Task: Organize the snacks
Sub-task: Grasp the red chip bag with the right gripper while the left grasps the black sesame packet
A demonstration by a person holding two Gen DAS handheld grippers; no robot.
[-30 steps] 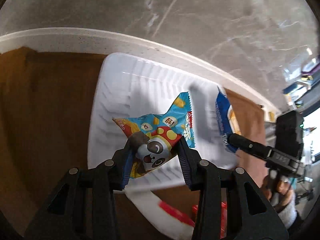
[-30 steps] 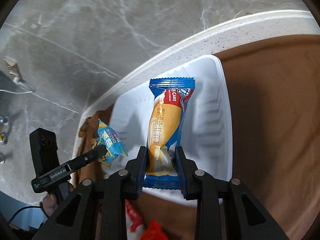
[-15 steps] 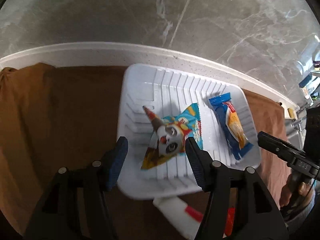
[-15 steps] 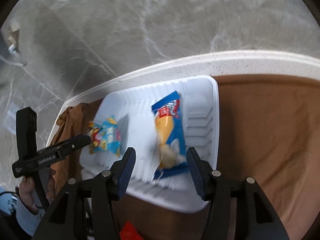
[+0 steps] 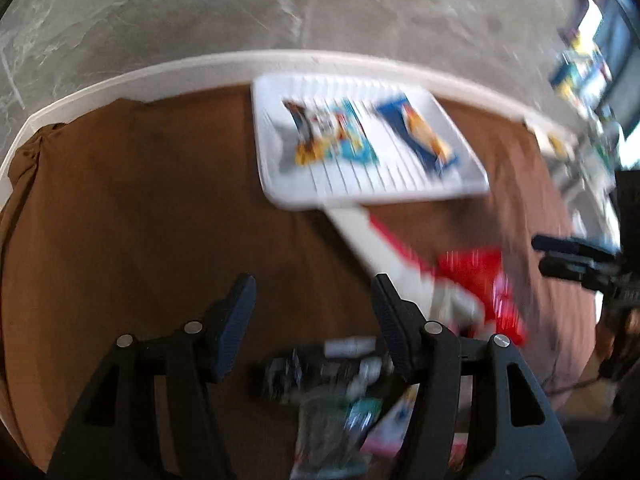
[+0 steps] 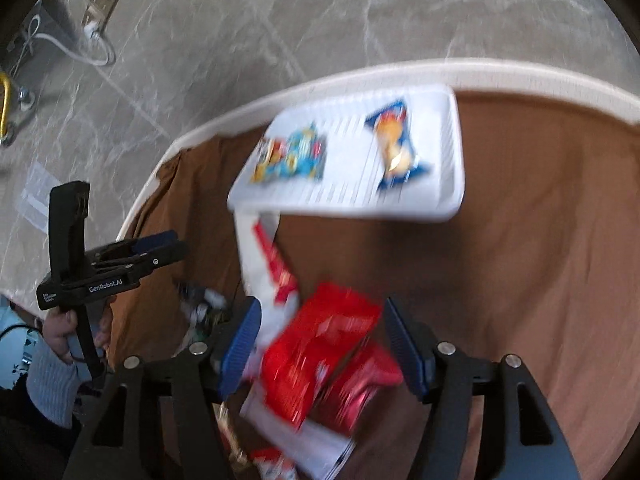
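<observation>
A white ribbed tray (image 5: 280, 184) (image 6: 448, 184) lies at the far edge of the brown cloth. In it lie a colourful panda snack bag (image 5: 328, 136) (image 6: 292, 156) and a blue cake packet (image 5: 420, 136) (image 6: 394, 144). My left gripper (image 5: 312, 312) is open and empty, pulled back above the cloth near a blurred pile of dark and green packets (image 5: 332, 392). My right gripper (image 6: 320, 340) is open and empty, above red snack packets (image 6: 320, 352). The left gripper also shows in the right wrist view (image 6: 160, 246), the right gripper in the left wrist view (image 5: 560, 252).
A white and red packet (image 5: 368, 240) (image 6: 260, 256) lies between tray and pile. The brown cloth (image 5: 120, 220) covers a white-rimmed table (image 5: 120, 80) over grey marble floor. A socket with white cable (image 6: 96, 28) sits on the floor at left.
Both grippers let go of their snacks in the tray, opened, and drew back toward the near pile. The views are blurred by the motion.
</observation>
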